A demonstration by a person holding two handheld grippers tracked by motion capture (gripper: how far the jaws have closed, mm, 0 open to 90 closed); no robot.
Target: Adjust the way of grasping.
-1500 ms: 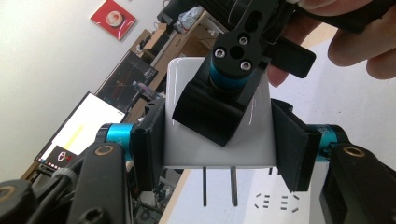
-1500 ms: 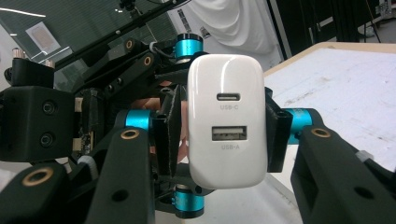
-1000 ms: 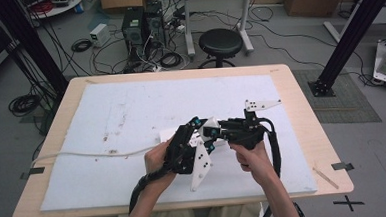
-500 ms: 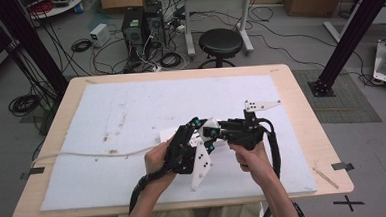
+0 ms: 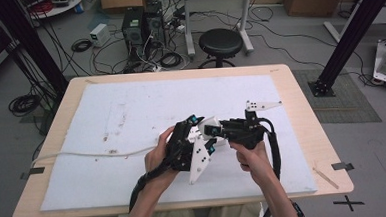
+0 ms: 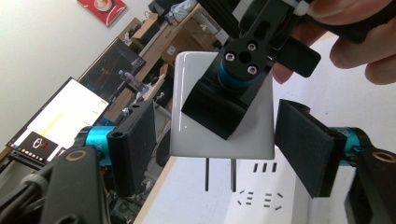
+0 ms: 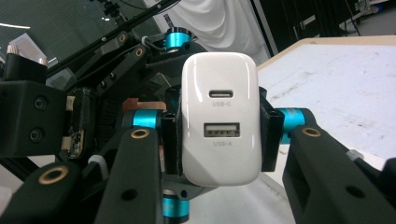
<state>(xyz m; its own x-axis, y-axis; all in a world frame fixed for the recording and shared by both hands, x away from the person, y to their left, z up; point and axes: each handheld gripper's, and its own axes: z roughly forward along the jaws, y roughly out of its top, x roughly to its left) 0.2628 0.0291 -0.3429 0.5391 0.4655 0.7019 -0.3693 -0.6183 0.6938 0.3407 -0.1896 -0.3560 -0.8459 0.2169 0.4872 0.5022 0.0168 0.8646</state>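
i'm holding the glossy white rectangular usb wall charger in my right hand-held gripper, its two pads clamped on the charger's narrow sides, with the usb-c and usb-a ports facing that gripper's camera. in the left gripper view the charger's two metal prongs point down toward the white plastic power strip lying on the worktop, and they hang above it, not yet in any socket. my left hand-held gripper stands open, one black pad on each side of the charger, neither touching it. in the high view both tools meet near the middle of the white foam sheet, where the strip's white cable runs off to the left.

the step in hand, as i judge it, is seating the prongs in a two-slot socket on the strip. to do it well i should keep the charger's body square so both prongs go in together, line them up over the slots using the left gripper view, then press straight down without twisting. the strip looks light and may slide or tip, so my open left tool would do best pinning it flat to the worktop just beside the chosen socket while the right one pushes.
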